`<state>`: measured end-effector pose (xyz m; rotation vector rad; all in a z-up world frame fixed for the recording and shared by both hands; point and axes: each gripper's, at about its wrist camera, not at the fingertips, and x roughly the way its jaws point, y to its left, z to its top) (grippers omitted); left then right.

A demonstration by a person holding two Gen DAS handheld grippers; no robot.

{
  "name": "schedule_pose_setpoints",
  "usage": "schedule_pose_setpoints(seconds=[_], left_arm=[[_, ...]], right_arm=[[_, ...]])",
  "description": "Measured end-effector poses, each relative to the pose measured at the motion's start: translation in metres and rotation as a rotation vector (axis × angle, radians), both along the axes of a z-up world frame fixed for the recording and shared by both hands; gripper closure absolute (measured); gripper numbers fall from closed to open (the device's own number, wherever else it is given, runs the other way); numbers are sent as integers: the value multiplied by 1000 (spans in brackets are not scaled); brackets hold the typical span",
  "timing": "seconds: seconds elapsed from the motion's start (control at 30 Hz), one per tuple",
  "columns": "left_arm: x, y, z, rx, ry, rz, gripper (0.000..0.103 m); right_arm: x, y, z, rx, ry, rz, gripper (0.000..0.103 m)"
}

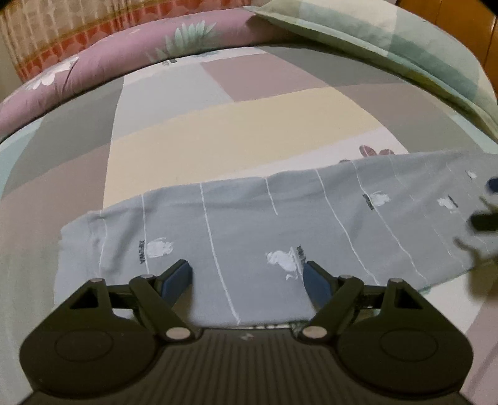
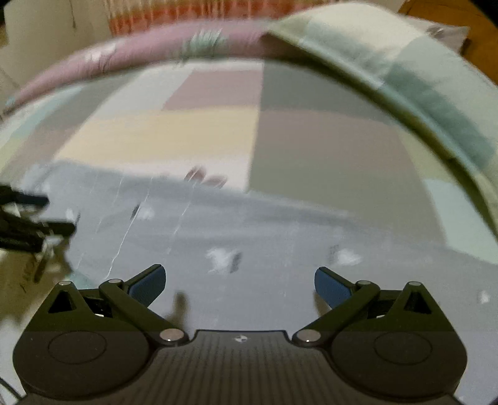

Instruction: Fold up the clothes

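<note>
Left gripper [image 1: 247, 277], foreground of left wrist view: black linkage w/ blue pads [image 1: 317, 283], jaws spread wide, nothing between them; released. It hung over the near portion of a grey garment [image 1: 249, 224], pads low above the cloth; contact couldn't be judged.

Grey garment: long, narrow strip laid flat on the bed [image 1: 218, 131], running from lower left to upper right in left wrist view. Thin white lines crossed it at intervals; small white animal prints w/ dark lettering sat between the lines. Left end showed a hemmed edge [image 1: 81, 236]. Near edge was hidden behind the gripper body.

Right gripper [image 2: 239, 282], foreground of right wrist view: same build, jaws apart, empty; released. View was motion-blurred. The garment [image 2: 264, 236] filled the lower half of that view, beneath the jaws. The left gripper appeared as a dark blurred shape at the left margin [image 2: 28, 221]; likewise the right gripper showed blurred at the right margin of the left wrist view [image 1: 485, 215].

Bed sheet: patchwork of pale yellow, grey, mauve and mint blocks. Beyond it lay a mauve quilt [image 1: 124, 53] w/ leaf and flower print, rolled along the far side. A pale green checked pillow [image 1: 389, 40] sat at upper right, overlapping the quilt's end. Curtain [image 1: 46, 28] w/ orange band behind the quilt, at upper left.
</note>
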<state>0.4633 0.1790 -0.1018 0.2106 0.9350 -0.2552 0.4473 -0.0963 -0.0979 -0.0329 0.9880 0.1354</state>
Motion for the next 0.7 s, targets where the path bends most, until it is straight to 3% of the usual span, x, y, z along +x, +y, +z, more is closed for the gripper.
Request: schedule_pose_setpoints(seconds=[0.07, 0.23, 0.43, 0.6, 0.7], left_arm=[[-3, 4, 1, -4, 7, -21, 22], [-11, 20, 4, -5, 20, -36, 22], [-13, 41, 15, -58, 34, -6, 23], [14, 36, 20, -107, 2, -23, 23], [33, 38, 8, -191, 53, -3, 22]], right_arm=[[2, 12, -14, -24, 60, -20, 0], [-1, 16, -16, -45, 47, -36, 0], [-1, 18, -15, -51, 60, -33, 0], [-5, 20, -17, -55, 43, -42, 0], [-4, 20, -18, -56, 37, -44, 0]])
